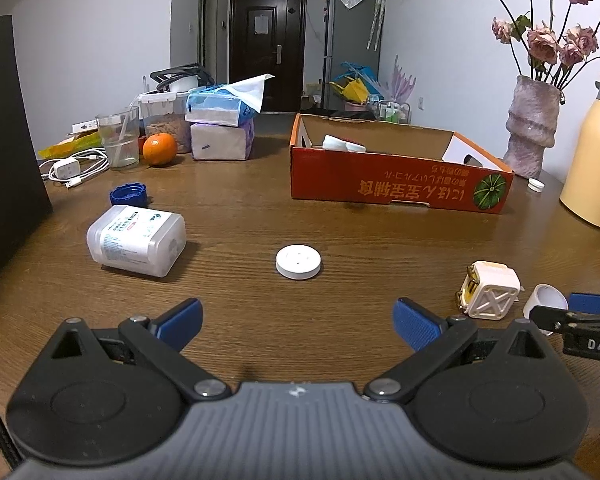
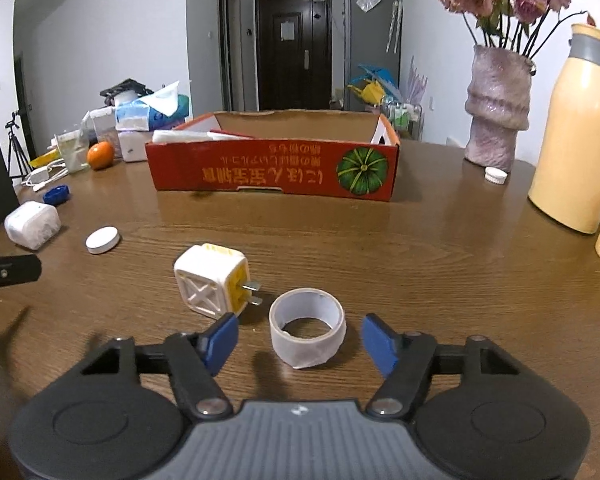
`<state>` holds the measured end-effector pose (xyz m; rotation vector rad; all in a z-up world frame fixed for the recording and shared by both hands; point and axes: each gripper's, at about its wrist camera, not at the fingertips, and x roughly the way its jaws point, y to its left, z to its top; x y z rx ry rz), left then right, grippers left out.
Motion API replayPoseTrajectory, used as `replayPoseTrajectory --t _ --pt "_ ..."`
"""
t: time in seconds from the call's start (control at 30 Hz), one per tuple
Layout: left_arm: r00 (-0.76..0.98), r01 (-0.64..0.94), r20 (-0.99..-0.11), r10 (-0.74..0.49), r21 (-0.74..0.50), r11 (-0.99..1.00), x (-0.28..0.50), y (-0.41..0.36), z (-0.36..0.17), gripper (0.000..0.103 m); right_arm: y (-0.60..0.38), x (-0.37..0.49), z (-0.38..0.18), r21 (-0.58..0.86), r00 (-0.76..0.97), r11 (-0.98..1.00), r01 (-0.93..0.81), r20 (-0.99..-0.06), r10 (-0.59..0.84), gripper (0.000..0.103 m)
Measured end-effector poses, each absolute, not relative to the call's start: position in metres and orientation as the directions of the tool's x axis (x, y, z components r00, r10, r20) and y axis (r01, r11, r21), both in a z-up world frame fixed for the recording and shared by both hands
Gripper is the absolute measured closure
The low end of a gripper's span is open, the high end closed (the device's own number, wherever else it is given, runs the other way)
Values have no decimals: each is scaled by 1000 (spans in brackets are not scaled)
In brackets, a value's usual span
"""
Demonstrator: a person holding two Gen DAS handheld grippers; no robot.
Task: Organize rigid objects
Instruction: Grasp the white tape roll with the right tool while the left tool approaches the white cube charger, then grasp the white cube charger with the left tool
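Listing by view, left wrist first. Left gripper [image 1: 298, 322]: jaws spread wide, nothing between them, hovering over the wooden table [image 1: 260, 220]. Ahead of it: white round puck [image 1: 298, 261], lying flat and well clear of both pads. To the left: white rectangular bottle [image 1: 137, 240] on its side, with a blue cap [image 1: 128, 195] just behind it. To the right: white plug cube [image 1: 489, 289], and beside it the roll of tape [image 1: 547, 298], partly hidden by a finger of the other tool. Far side: red cardboard box [image 1: 396, 182], open-topped, white items already inside.

Right wrist view. Right gripper [image 2: 298, 340]: jaws at medium width, straddling the roll of tape [image 2: 307, 333], which stands on its edge of rim, hole up. Neither blue pad appears to touch it; a gap shows on each side. Plug cube [image 2: 212, 286] sits just beside the left pad, prongs toward the roll.

Handling note, as judgement: the step is gripping the tape for the box [image 2: 272, 176]. Centre the roll, close evenly across its outer wall, keep the left pad off the cube, and squeeze gently since the ring may flex.
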<state>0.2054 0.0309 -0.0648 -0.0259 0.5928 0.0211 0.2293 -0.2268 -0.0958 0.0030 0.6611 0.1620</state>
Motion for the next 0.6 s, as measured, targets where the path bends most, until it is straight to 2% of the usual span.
replayPoseTrajectory --t 0.07,0.1,0.13,0.6 --pt "828 -26 -561 12 -17 1000 206 30 -65 0 -227 233 -97 55 771 987 -154 -618 155 50" --pt "828 -24 -561 11 -16 1000 206 29 -65 0 -226 235 -98 53 768 986 -155 -621 154 59" --pt "827 -23 -562 11 -15 1000 207 29 -65 0 -226 236 -98 54 767 986 -157 -622 157 61" --pt "823 33 -567 -34 -13 999 217 -2 -64 0 -243 230 -89 91 813 985 -145 -556 171 61"
